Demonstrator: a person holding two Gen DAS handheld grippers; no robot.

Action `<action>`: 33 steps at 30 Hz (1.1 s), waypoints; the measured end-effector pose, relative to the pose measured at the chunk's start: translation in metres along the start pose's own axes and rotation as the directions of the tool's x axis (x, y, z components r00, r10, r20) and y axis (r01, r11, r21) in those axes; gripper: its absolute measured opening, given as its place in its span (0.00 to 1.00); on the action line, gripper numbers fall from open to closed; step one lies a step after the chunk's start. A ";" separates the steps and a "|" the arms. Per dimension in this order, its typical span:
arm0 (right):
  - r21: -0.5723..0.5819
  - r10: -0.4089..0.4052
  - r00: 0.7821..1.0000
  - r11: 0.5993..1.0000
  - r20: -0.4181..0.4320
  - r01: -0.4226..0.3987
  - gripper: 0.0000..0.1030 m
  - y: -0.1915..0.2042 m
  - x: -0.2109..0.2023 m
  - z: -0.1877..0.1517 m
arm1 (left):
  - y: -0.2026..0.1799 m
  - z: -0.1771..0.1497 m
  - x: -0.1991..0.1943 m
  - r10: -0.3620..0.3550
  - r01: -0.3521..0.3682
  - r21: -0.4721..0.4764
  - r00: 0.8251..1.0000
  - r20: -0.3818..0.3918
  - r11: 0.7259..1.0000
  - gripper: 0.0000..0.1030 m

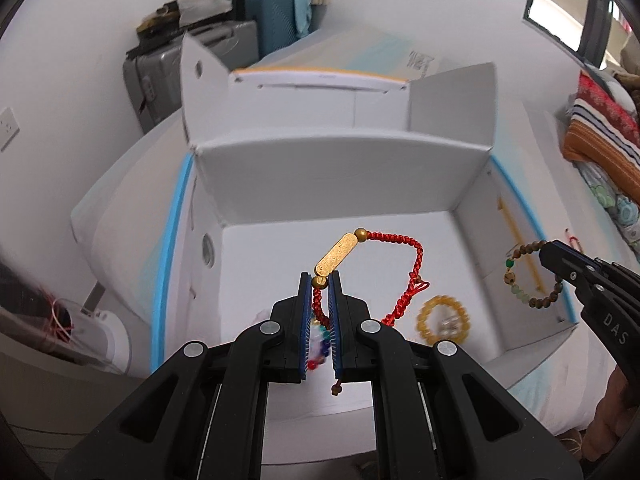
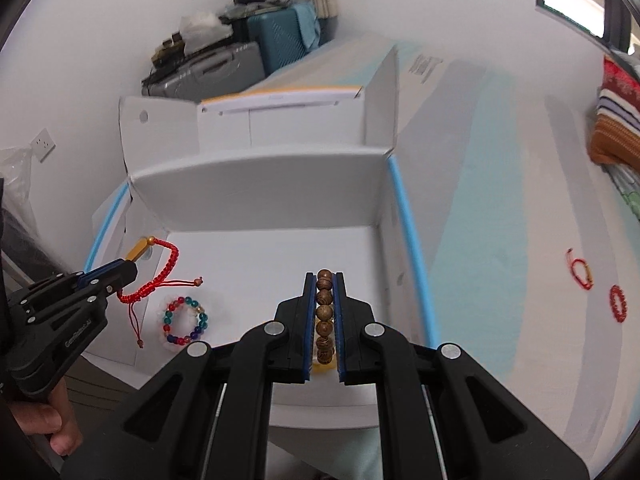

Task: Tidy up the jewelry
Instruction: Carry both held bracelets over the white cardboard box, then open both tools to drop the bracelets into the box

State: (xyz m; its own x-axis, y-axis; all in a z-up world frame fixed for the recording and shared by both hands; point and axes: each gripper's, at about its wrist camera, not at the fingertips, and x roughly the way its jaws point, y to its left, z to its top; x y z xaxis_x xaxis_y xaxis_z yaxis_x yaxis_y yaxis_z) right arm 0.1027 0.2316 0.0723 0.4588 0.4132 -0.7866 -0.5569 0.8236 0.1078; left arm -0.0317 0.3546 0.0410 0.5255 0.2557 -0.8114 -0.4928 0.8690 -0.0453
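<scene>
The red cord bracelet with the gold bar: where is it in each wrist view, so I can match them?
Left wrist view: red cord bracelet at centre, clamped in the left gripper, over the white box.
Right wrist view: bracelet at left edge, hanging from the left gripper.
Shared landmark: the box's blue-edged rim.

The supporting surface is a white sheet with pale blue bands (image 2: 500, 200), filling the right half of the right wrist view. Directly on it stands an open white cardboard box (image 2: 256, 184) with a blue edge, at the centre of both views. To the box's right, near the right edge of the right wrist view, lie a red cord bracelet with a gold piece (image 2: 581, 275) and, just below it, a red bead bracelet (image 2: 618, 303).
</scene>
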 end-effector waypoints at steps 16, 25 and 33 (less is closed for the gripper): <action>0.013 0.010 0.992 1.000 -0.125 -0.008 0.07 0.011 0.054 -0.012 | 0.021 -0.016 0.037 0.014 -0.014 0.004 0.996 -0.086 1.000 0.08; 0.014 0.010 0.989 1.000 -0.148 -0.008 0.10 0.013 0.065 -0.011 | 0.021 -0.019 0.045 0.024 -0.023 0.012 0.994 -0.111 1.000 0.08; 0.018 0.011 0.989 1.000 -0.145 -0.008 0.10 0.014 0.064 -0.011 | 0.019 -0.021 0.050 0.033 -0.031 0.023 0.992 -0.121 0.999 0.11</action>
State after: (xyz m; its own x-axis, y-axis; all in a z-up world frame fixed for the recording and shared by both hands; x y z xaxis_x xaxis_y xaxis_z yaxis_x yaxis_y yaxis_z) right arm 0.1169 0.2650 0.0162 0.3478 0.3616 -0.8650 -0.5481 0.8270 0.1253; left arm -0.0290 0.3753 -0.0126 0.4211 0.2315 -0.8770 -0.4928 0.8701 -0.0070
